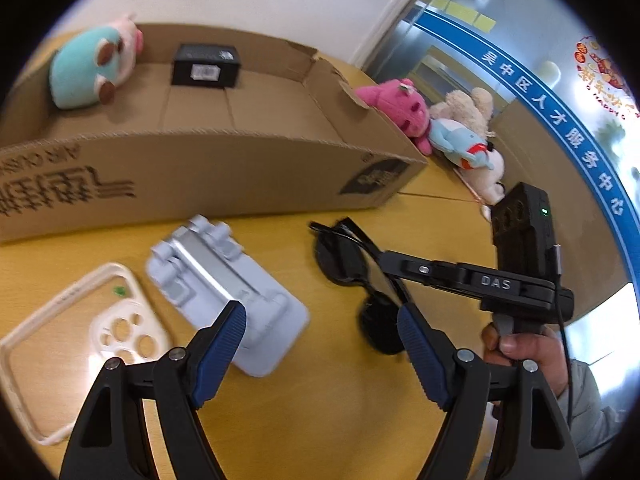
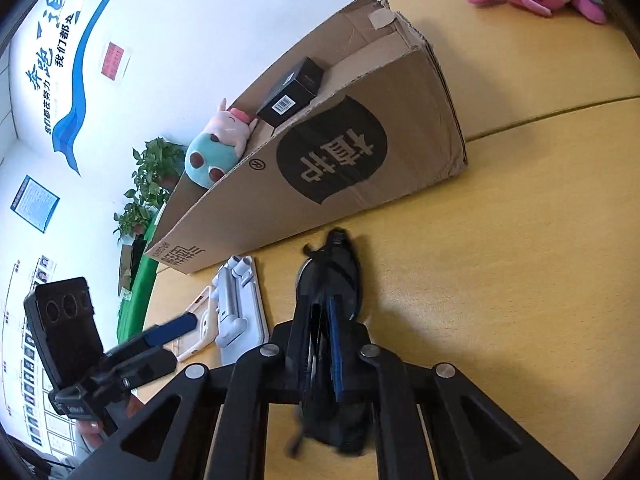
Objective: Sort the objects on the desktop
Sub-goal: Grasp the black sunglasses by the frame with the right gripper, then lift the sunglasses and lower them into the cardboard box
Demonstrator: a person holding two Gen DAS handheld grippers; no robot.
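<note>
The sunglasses (image 2: 332, 280) are largely covered by the right gripper (image 2: 324, 344) clamped on them, and their near end below it is blurred. Left of the cardboard box (image 1: 224, 168), its printed lettering runs off the picture's edge. In front of the box, the grey phone stand (image 1: 224, 280) is smeared by blur. Right of the box, the plush toys (image 1: 440, 128) overlap and partly hide each other.

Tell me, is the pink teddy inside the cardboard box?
No, the pink teddy lies on the table outside the cardboard box, past its end.
</note>
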